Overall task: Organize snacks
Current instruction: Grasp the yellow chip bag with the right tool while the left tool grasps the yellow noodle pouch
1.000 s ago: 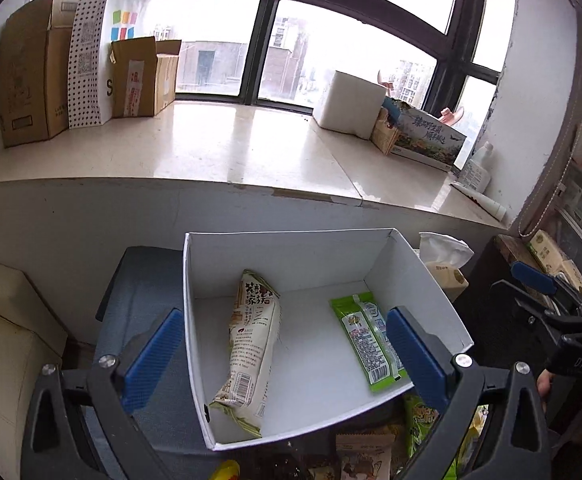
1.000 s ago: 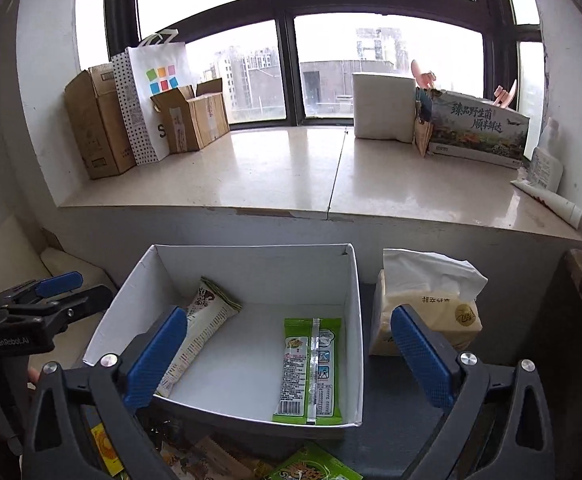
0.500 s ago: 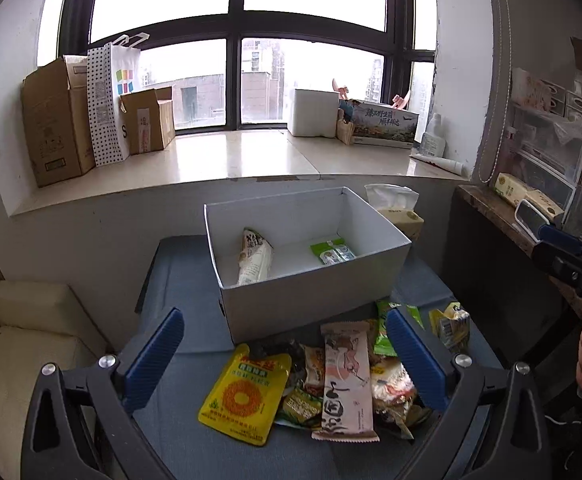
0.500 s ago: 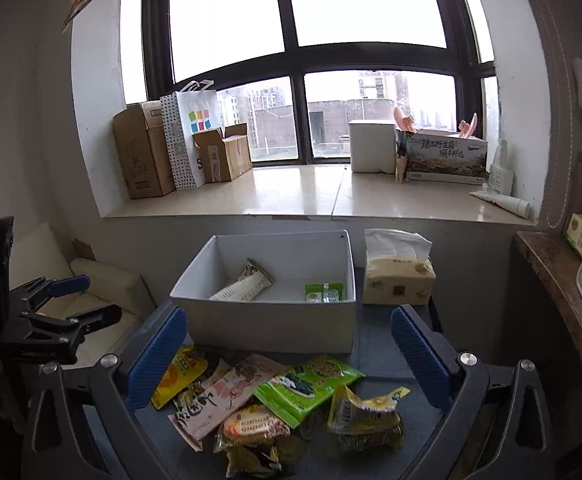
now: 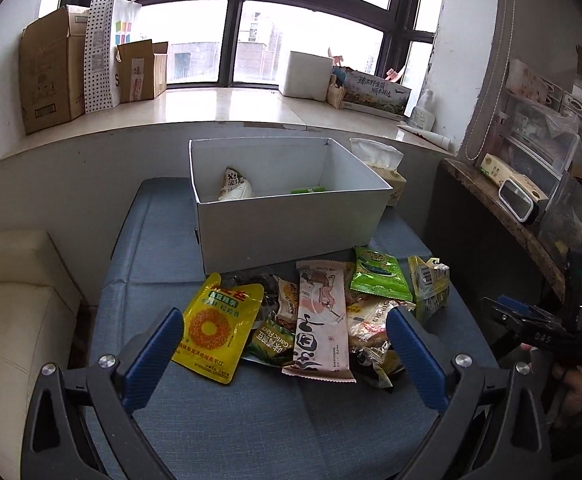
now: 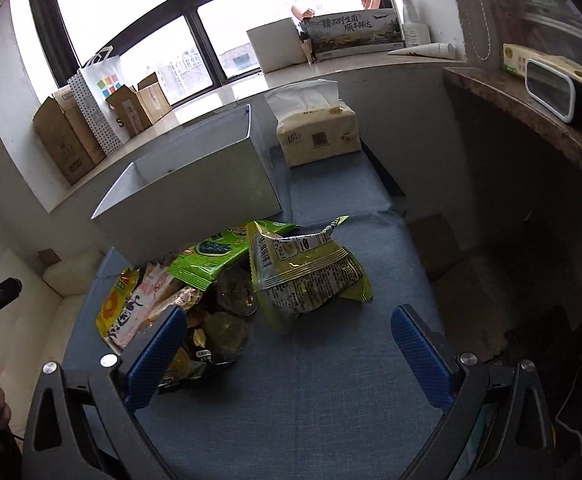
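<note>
Hovering above the near edge of the blue cushion, the left gripper has its blue fingers spread wide with nothing between them, and the right gripper is likewise wide apart and empty over the cushion's near right part. A white box stands toward the far edge of the cushion, just below the windowsill; inside it a pale wrapped snack leans at the left and a green packet barely shows above the front wall at the right. Just in front of the box lies the snack pile: a yellow pouch at its left, a long pink-and-white packet in the middle, a small dark green packet between the two, a bright green bag farther back on the right, and a crumpled yellow-green bag at the right end, lying just ahead of the right gripper and closer to its left finger. A tissue pack sits at the far right corner, beside the box. Cardboard boxes and a dotted paper bag stand on the sill's left end
</note>
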`<act>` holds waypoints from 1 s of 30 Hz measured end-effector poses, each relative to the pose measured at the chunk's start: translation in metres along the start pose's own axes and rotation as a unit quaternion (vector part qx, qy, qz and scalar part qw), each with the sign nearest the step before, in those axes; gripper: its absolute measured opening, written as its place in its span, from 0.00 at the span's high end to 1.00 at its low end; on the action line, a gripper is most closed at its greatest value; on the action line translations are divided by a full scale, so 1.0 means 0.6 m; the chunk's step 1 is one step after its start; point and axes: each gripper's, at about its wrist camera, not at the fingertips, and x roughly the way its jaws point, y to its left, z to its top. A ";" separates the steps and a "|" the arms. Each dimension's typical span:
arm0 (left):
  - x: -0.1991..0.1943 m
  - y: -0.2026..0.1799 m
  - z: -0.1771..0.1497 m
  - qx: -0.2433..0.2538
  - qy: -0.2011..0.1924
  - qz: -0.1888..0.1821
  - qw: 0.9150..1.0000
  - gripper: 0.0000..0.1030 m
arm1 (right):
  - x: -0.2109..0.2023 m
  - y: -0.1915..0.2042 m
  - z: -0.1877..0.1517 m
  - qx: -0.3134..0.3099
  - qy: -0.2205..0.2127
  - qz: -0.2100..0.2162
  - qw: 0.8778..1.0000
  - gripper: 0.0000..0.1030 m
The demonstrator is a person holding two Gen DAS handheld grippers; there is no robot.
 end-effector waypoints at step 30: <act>0.066 0.075 -0.036 0.003 0.044 0.038 0.998 0.00 | 0.099 0.006 0.029 -0.085 0.027 0.022 0.996 0.34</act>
